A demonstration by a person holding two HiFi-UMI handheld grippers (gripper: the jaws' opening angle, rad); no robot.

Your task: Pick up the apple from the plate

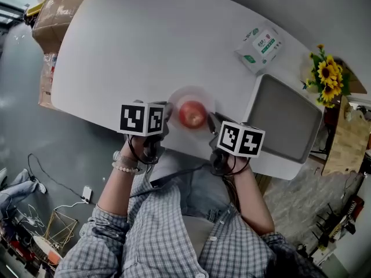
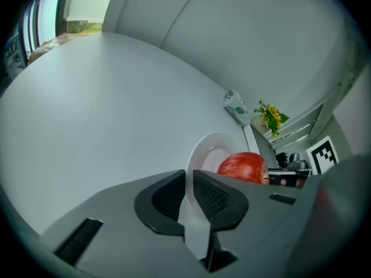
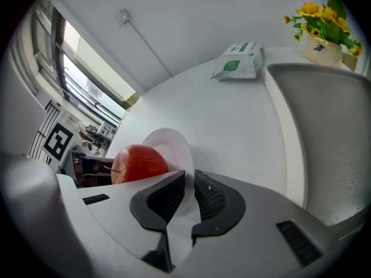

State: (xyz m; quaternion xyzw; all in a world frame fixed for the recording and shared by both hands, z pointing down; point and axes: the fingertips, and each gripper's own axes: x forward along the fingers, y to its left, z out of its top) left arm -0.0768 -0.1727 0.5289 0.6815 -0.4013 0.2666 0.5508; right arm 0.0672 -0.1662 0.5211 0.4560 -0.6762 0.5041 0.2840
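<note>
- Item, task object: apple [image 1: 192, 114], red, stalk visible in the right gripper view. It sits on the plate [image 1: 183, 93], roughly at its middle, and nothing grips it.
- Item: plate, small, white and round. It rests on the table [image 1: 145, 45] near the edge closest to the person.
- Item: left gripper [image 1: 167, 111]. It is at the plate's left side. Its jaws are drawn close, with only a narrow slot between them, and the left gripper view shows the plate's rim running into that slot. It appears to be pinching the rim, not the apple.
- Item: right gripper [image 1: 213, 124]. It is at the plate's right side. Its jaws are likewise nearly together, and the plate's rim shows between the ribbed pads in the right gripper view. It reads as a pinch on the rim.
- Item: grey tray [image 1: 284, 117], empty, to the right of the plate and apart from it.
- Item: packet [image 1: 259, 48], white and green, beyond the tray's far corner.
- Item: sunflowers [image 1: 327, 74], at the table's far right.
- Progress: the pick has not begun. Neither gripper is on the fruit, and both seem occupied with the plate.
- Remaining, as a judgement: free one gripper from the rim, spread its jaws wide enough for the apple, close on it and lift it clear.
</note>
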